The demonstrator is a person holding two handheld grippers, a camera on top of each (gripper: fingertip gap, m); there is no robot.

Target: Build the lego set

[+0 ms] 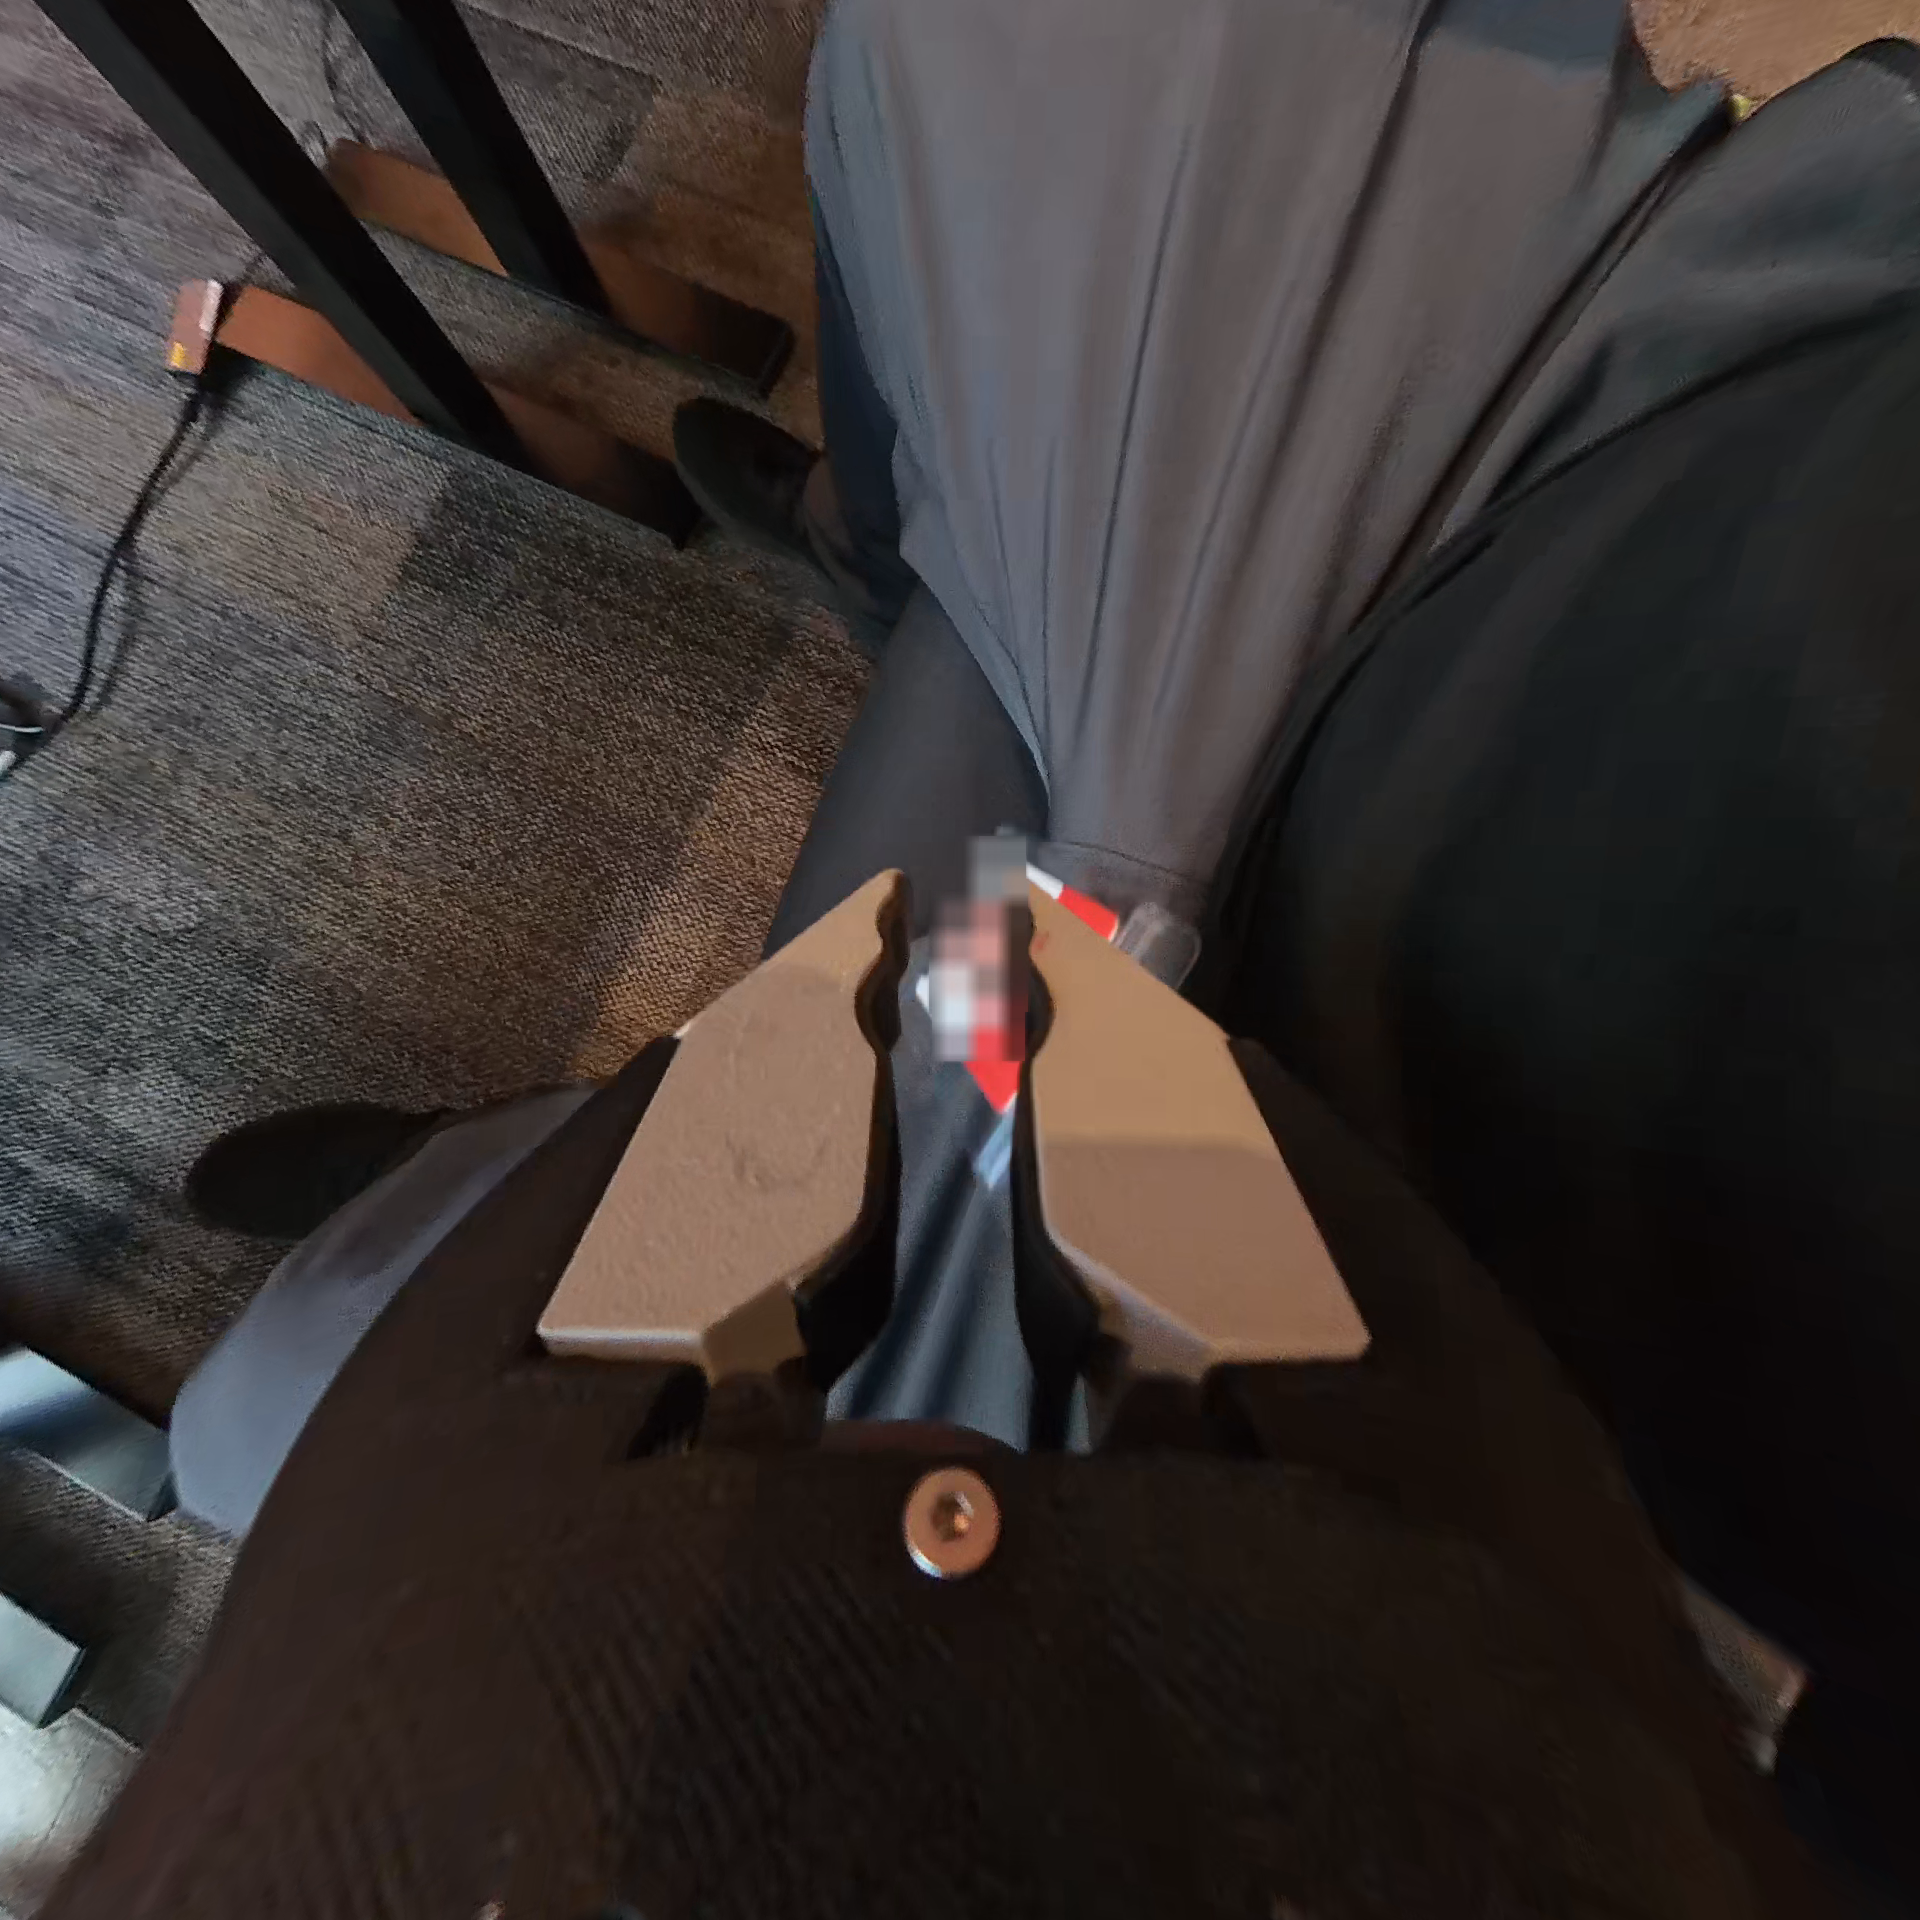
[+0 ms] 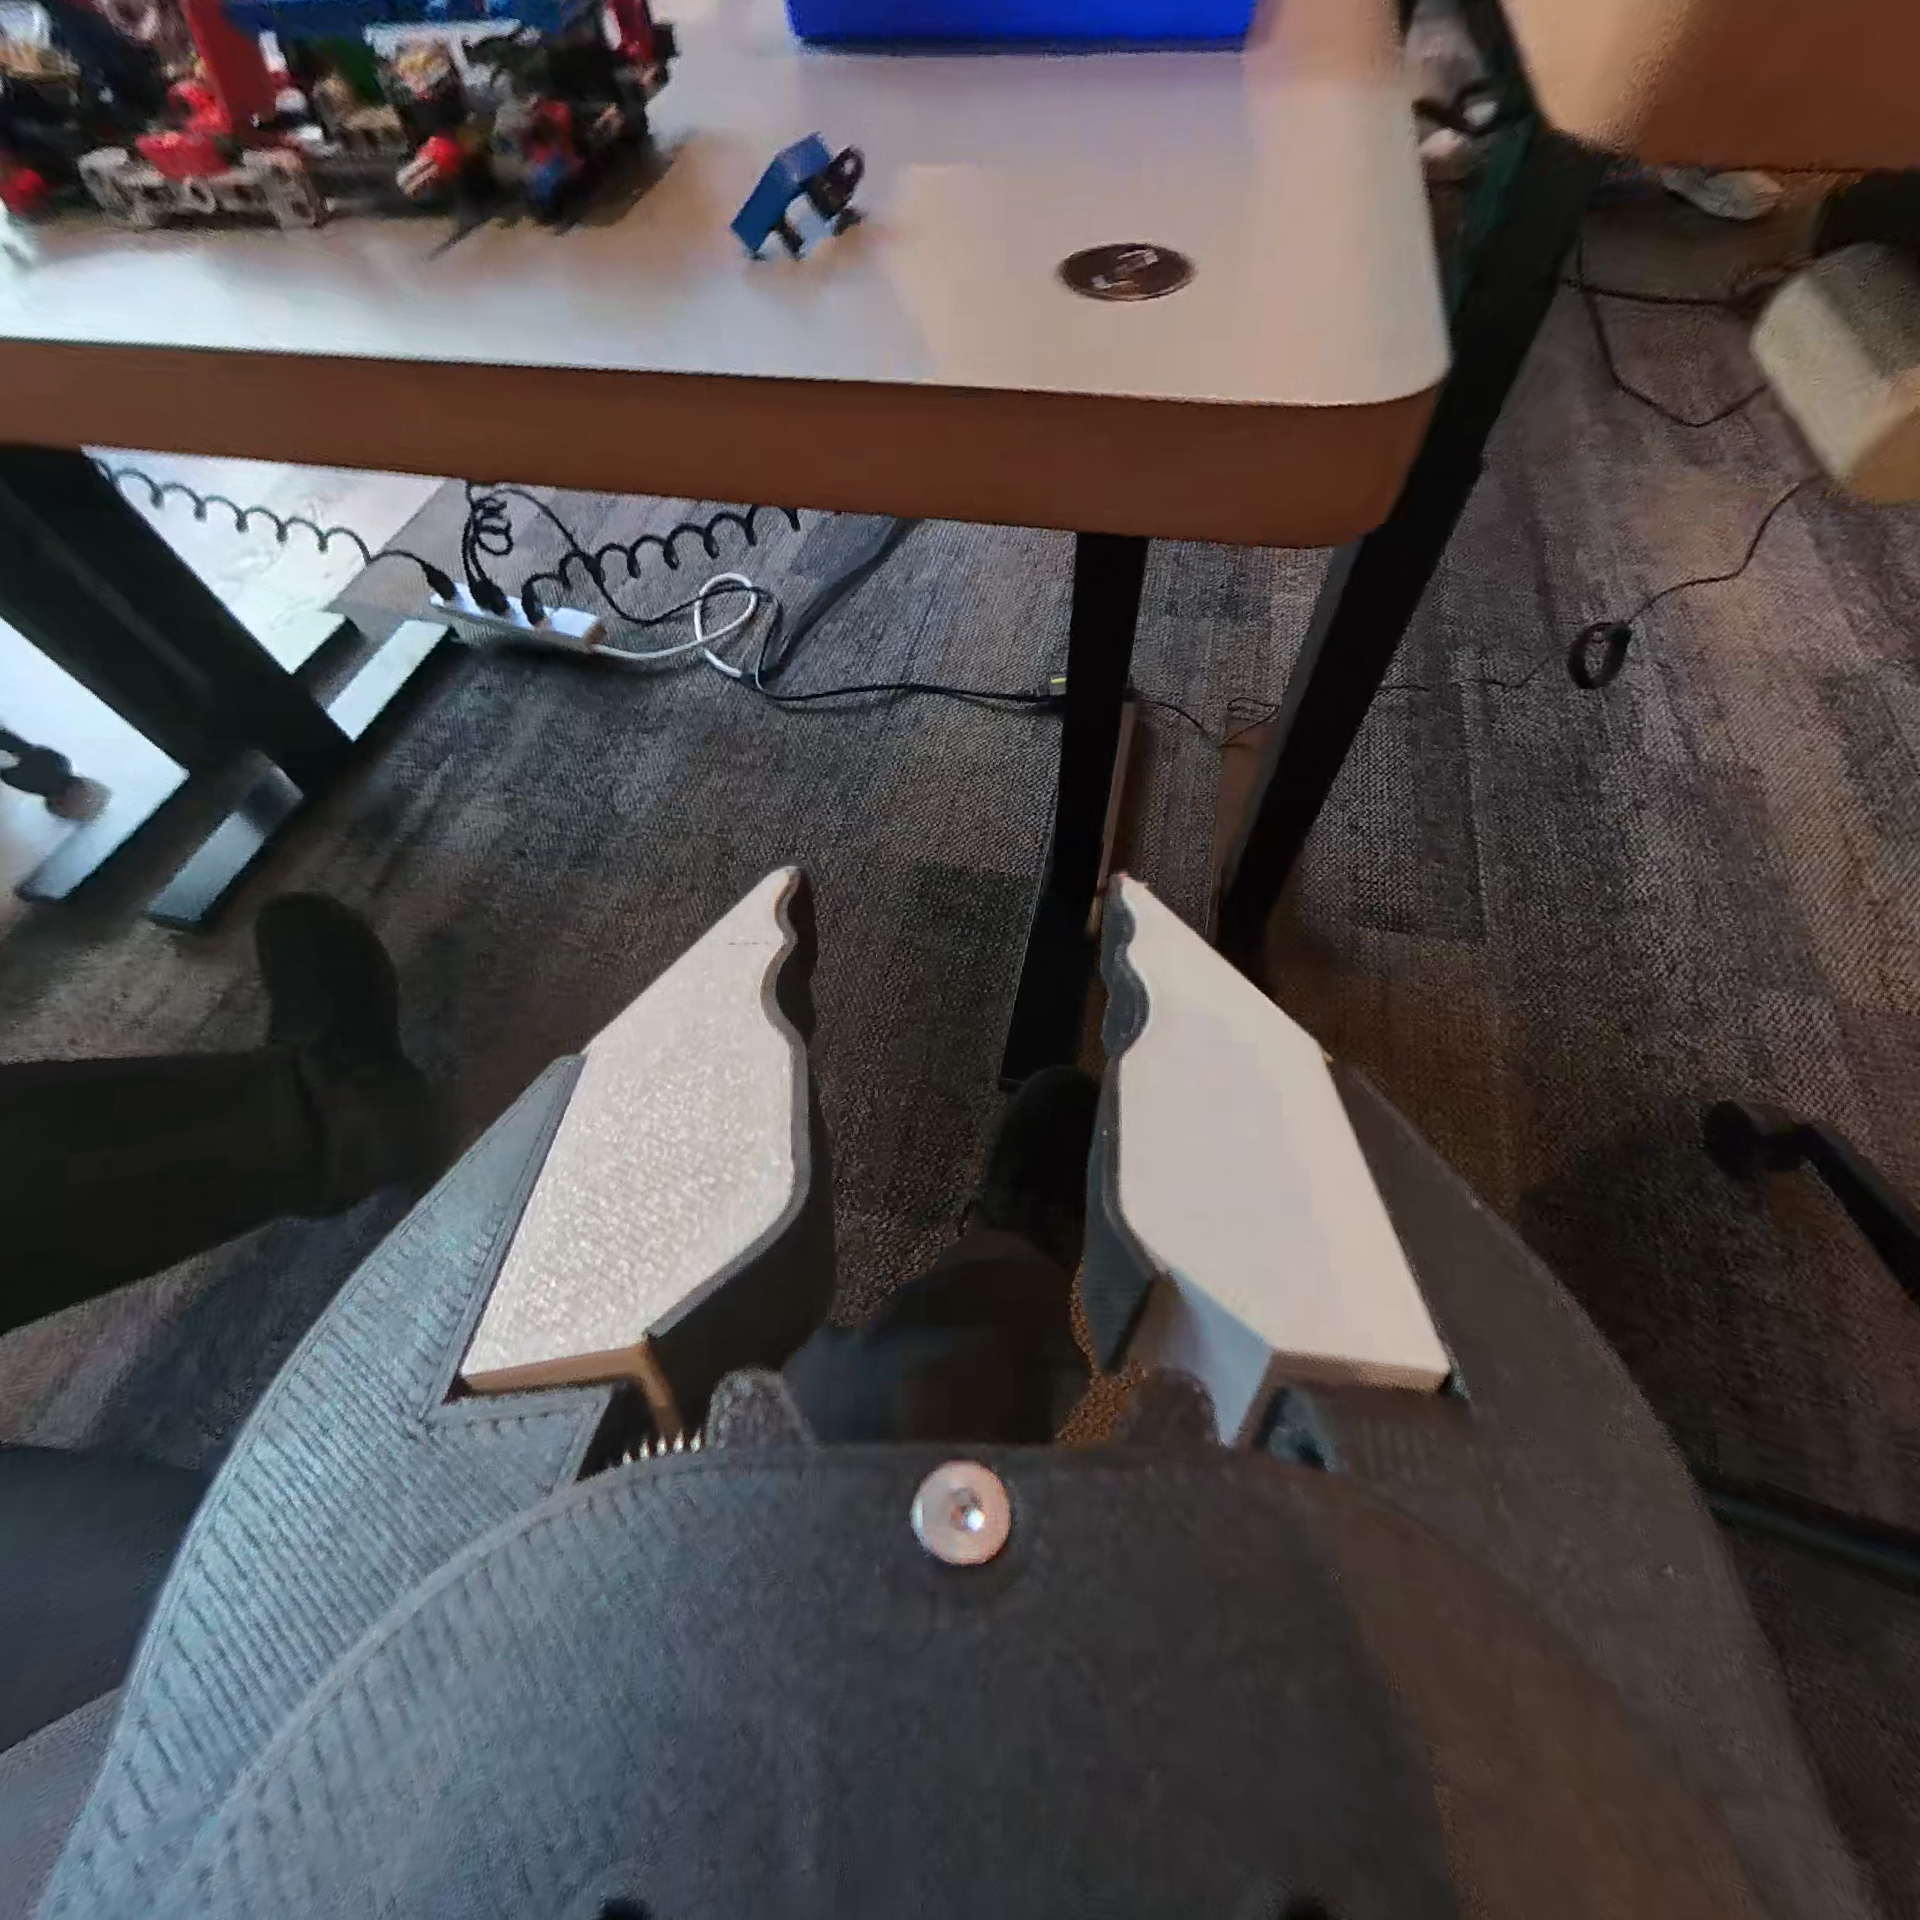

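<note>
Neither claw is anywhere near the build right now, both are down low in front of the seated person

Left claw points down at the person's lap. Its 2 fingers are nearly together, just a narrow slit between the tips, and nothing looks pinched in there. Past the tips there's a red and white card lying against the grey trouser leg, partly under a mosaic patch, and I can't tell if the tips touch it. Carpet fills the left side of that view, with black desk legs at the far left and a dark shoe next to the trouser leg.

Right claw hangs over the carpet with its fingers well apart and empty. A black desk leg runs down just past the gap.

The lego set sits on the far left of the pale surface, a blurry heap of red, black and grey parts. A small blue and grey lego piece stands alone to its right, well apart from the heap. Further right there's a round dark cable port set into the top, and a blue bin at the far edge. Under the surface a power strip with coiled cables lies on the floor
</note>
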